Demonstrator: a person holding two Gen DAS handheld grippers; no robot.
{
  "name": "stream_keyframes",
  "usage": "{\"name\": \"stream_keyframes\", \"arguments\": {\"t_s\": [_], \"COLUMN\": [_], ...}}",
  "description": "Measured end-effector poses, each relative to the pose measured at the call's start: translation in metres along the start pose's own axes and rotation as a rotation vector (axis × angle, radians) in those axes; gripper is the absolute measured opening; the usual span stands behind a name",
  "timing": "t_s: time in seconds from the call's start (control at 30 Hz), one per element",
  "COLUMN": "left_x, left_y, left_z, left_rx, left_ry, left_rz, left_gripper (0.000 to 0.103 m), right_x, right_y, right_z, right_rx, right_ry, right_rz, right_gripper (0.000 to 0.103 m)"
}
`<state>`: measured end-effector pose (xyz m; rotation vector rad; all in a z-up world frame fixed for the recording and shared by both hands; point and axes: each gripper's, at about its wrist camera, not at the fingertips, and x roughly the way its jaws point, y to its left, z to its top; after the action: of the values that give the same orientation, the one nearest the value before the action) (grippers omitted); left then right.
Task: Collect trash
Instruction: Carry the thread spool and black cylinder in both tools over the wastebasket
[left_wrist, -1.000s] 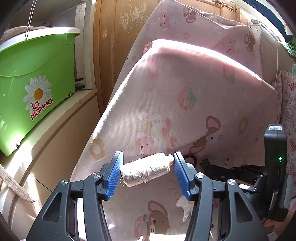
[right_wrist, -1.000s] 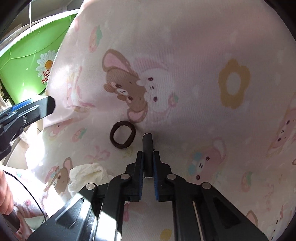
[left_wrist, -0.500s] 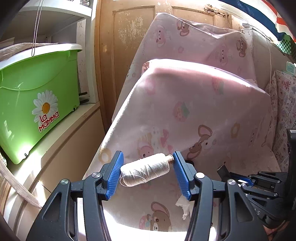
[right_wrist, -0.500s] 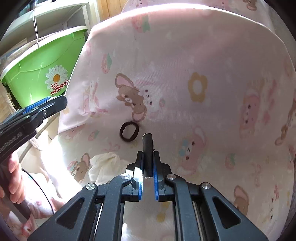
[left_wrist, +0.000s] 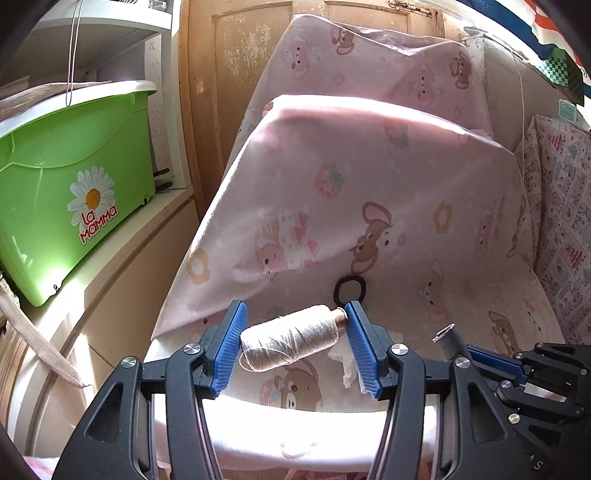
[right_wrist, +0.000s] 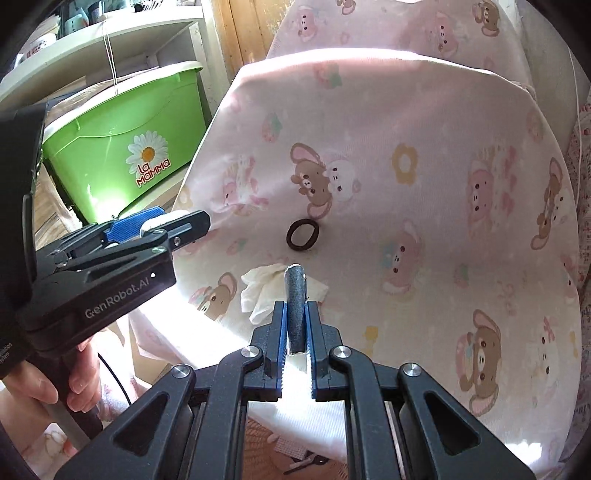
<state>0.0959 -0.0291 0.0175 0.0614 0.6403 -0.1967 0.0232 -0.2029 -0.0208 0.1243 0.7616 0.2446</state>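
Pink cloth printed with bears and flowers covers the surface under both my grippers, and sunlight washes out its near edge. My left gripper is clamped on a spool of pale thread, gripped end to end between the blue pads, with a loose loop of thread hanging off its left end. My right gripper is pinched nearly together on a thin grey stick that stands up out of the jaws; in the left view the same stick shows at the lower right, poking up and to the left. I cannot tell what the stick is. On the cloth, just beyond the stick's tip, lies a crumpled white tissue, and a little farther on sits a dark hair tie, flat on the fabric beside a bear print. In the left view the tie lies just past the spool, and part of the tissue shows by the right pad. A green tub with a daisy sticker sits on a pale ledge to the left, well apart from both grippers. In the right view the left gripper reaches in from the left, and a hand wraps its handle at the lower left.
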Motion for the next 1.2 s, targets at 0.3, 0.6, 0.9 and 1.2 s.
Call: {"name": "stream_keyframes", "arguments": {"t_s": [0.3, 0.6, 0.9, 1.2], "left_x": [-0.029, -0.035, -0.028, 0.007], "left_y": [0.001, 0.006, 0.006, 0.012], "left_z": [-0.019, -0.040, -0.063, -0.087], "left_rx": [-0.009, -0.056, -0.074, -0.186], "left_ry": [-0.006, 0.099, 0.245, 0.500], "left_rz": [-0.019, -0.083, -0.133, -0.241], "left_gripper": [0.054, 0.054, 0.054, 0.054], "right_x": [-0.033, -0.057, -0.062, -0.046], "right_y": [0.010, 0.016, 0.025, 0.020], "right_z": [-0.017, -0.037, -0.058, -0.070], "right_rx": [-0.022, 0.024, 0.018, 0.034], "right_ry": [-0.037, -0.033, 0.007, 0.094], "right_rz": [-0.036, -0.004, 0.006, 0.040], "right_gripper": [0.010, 0.010, 0.010, 0.010]}}
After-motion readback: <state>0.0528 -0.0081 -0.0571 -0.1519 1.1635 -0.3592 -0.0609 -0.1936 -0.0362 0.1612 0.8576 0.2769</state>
